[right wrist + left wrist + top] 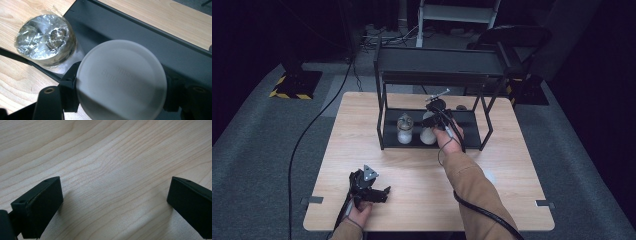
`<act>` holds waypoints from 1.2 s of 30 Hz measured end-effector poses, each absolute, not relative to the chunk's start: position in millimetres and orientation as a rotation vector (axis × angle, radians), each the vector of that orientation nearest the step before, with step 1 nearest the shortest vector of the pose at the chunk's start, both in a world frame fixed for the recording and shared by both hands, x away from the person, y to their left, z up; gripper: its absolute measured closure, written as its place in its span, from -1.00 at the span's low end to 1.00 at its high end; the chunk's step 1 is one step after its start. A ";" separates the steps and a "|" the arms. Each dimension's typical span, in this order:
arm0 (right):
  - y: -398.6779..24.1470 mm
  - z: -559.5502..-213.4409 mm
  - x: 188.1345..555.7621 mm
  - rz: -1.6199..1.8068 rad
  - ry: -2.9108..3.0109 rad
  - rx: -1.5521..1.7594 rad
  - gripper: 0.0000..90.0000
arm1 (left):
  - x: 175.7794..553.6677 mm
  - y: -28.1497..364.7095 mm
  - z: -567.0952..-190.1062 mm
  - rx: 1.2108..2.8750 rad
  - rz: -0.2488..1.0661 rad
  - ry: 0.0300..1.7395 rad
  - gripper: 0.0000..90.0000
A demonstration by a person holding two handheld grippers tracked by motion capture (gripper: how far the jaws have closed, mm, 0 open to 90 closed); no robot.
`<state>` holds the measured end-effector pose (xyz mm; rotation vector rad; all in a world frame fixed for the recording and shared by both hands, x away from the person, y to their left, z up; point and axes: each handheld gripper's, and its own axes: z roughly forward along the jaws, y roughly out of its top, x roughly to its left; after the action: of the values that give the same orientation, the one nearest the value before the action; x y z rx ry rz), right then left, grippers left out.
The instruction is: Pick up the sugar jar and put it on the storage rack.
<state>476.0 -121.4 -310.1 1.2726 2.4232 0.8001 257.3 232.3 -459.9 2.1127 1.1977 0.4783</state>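
Gripping a white-lidded jar [121, 81] from above, the right gripper [432, 121] is reaching under the top tier of the black metal rack [434, 62]; its jaws are clamping the round lid on both sides, likely because the low shelf overhead leaves room for a lid-level hold; the jar is standing on the rack's lower shelf [150, 45], near its front edge; just beside it a foil-wrapped jar [45, 37] is sitting, close but apart, so the placing probably aims at a neat row; the left gripper [113, 202] is idling low over the bare wooden table [112, 152], jaws spread wide and holding nothing, probably keeping out of the way.
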 end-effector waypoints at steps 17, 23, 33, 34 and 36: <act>-135.4 -283.5 454.1 0.821 2.380 1.273 -0.72 | 257.4 232.3 -459.8 2.114 0.478 1.197 -1.00; -146.4 -264.5 431.9 0.845 2.357 1.242 -0.79 | 257.4 232.1 -459.6 2.115 0.479 1.198 -1.00; -174.3 -243.3 389.2 0.841 2.343 1.163 -0.81 | 257.3 231.4 -459.8 2.112 0.479 1.201 -1.00; -178.6 -241.8 385.3 0.844 2.338 1.163 -0.81 | 257.3 231.4 -459.8 2.112 0.479 1.202 -1.00; -185.8 -239.6 379.2 0.846 2.331 1.165 -0.81 | 257.4 231.3 -459.8 2.112 0.479 1.201 -1.00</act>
<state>379.2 -185.8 -239.6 1.1646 2.3313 0.8461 257.4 231.3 -459.8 2.1119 1.2010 0.4793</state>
